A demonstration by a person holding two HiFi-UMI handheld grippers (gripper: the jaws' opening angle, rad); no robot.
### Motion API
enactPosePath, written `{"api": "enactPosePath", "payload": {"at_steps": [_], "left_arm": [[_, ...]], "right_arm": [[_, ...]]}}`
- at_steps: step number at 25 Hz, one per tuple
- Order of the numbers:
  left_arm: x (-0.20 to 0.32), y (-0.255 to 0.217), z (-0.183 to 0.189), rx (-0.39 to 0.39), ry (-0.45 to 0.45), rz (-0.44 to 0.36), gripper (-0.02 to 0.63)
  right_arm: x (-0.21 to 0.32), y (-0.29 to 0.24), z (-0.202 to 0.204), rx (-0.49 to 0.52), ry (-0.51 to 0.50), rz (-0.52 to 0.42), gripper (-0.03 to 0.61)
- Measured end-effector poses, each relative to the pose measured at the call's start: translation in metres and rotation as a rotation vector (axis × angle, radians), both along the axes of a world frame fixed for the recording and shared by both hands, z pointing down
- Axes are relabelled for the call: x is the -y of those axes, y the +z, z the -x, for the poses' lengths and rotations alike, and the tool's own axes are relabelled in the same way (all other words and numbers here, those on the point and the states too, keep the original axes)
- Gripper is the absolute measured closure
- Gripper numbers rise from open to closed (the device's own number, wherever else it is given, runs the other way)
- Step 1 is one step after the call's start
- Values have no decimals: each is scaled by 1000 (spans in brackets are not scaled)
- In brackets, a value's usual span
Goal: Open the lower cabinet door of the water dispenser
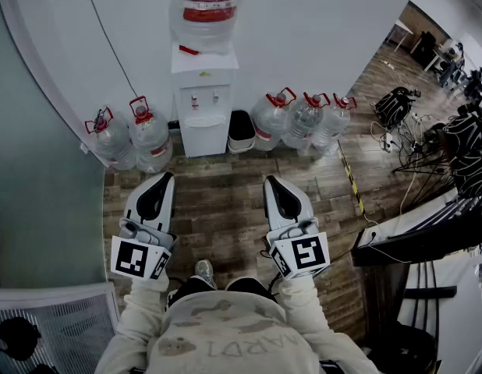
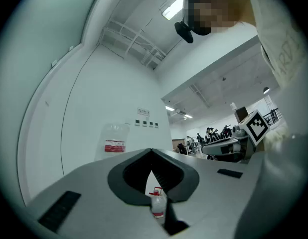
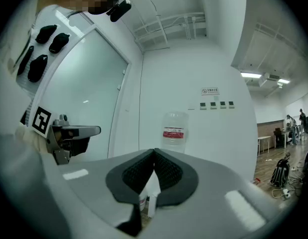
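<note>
Facing the water dispenser from well back, at the white wall.
Step nearer, aim low at the closed lower cabinet door, then part the pinched-together, empty left gripper or right gripper to hook its edge.

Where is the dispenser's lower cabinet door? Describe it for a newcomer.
Against the white wall stands a white water dispenser with an upturned bottle on top. Its lower cabinet door is the flat white panel beneath the taps, unlike the clear red-handled jugs and black bin beside it.
</note>
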State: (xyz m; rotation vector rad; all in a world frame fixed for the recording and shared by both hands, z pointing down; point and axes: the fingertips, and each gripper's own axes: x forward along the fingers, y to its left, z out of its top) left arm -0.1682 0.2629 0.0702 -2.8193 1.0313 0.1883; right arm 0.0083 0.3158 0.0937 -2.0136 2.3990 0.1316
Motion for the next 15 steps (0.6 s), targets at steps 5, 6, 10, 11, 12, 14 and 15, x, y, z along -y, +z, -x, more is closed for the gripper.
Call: {"api": "enactPosePath", "payload": {"at_steps": [5,6,10,11,12,14,15], "left_arm": [[3,-1,2,-1,1,3,612],[3,-1,2,-1,0,2,612],[10,-2,5,-3,2,3,612],[13,-1,6,-3,3,4,612],[16,-1,7,-4,5,5,611],[22,0,9,-4,9,6,611],[25,1,10,-4,12,6,611]], "right_arm": [[3,-1,2,2,1,-2,569],[4,-1,2,2,0,-3,569],[11,-2,5,-1,3,0,569],[14,-1,6,0,5,-1,569],[17,-1,7,2,7,-3,569],[23,0,10,10,7,-9,569],[26,0,11,14,5,-10,569]]}}
